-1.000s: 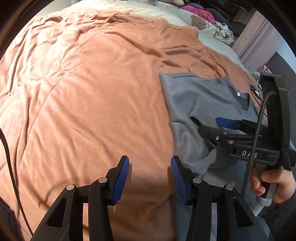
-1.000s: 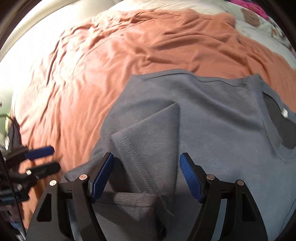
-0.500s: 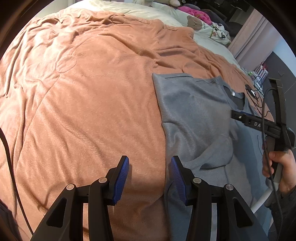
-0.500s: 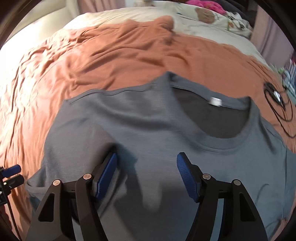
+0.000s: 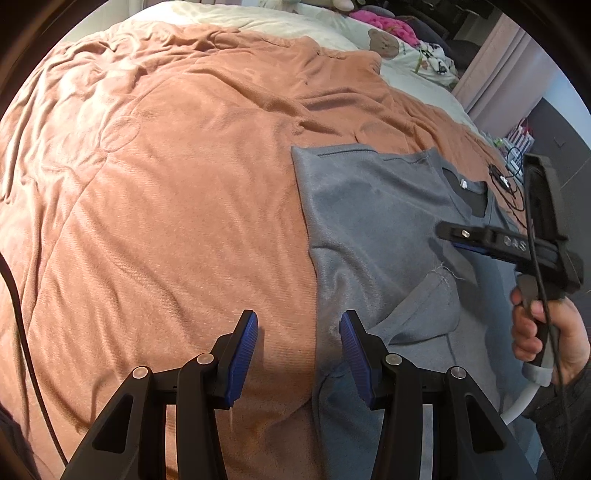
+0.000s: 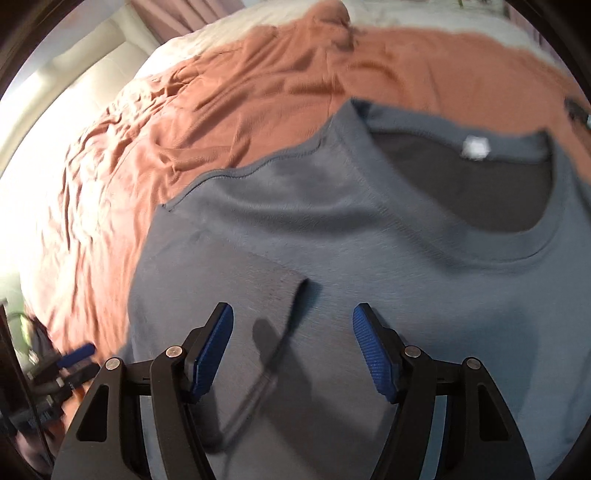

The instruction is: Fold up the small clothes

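A small grey T-shirt (image 5: 373,229) lies on an orange blanket (image 5: 166,184), its left sleeve (image 5: 424,310) folded in over the body. In the right wrist view the shirt (image 6: 332,221) fills the frame, with its collar and white tag (image 6: 476,147) at the upper right. My left gripper (image 5: 298,343) is open and empty, low over the shirt's left edge. My right gripper (image 6: 292,339) is open and empty above the shirt's chest, with the folded sleeve edge (image 6: 295,291) between its jaws. The right gripper also shows in the left wrist view (image 5: 480,238), held over the shirt.
The orange blanket covers most of the bed. A cream sheet with soft toys and a pink item (image 5: 388,27) lies at the far end. A black cable with a small device (image 5: 504,182) lies on the blanket beyond the collar. A black cable (image 5: 22,332) hangs at the left.
My right gripper let go of the sleeve, which now lies folded on the shirt, and moved up toward the collar. My left gripper has barely moved.
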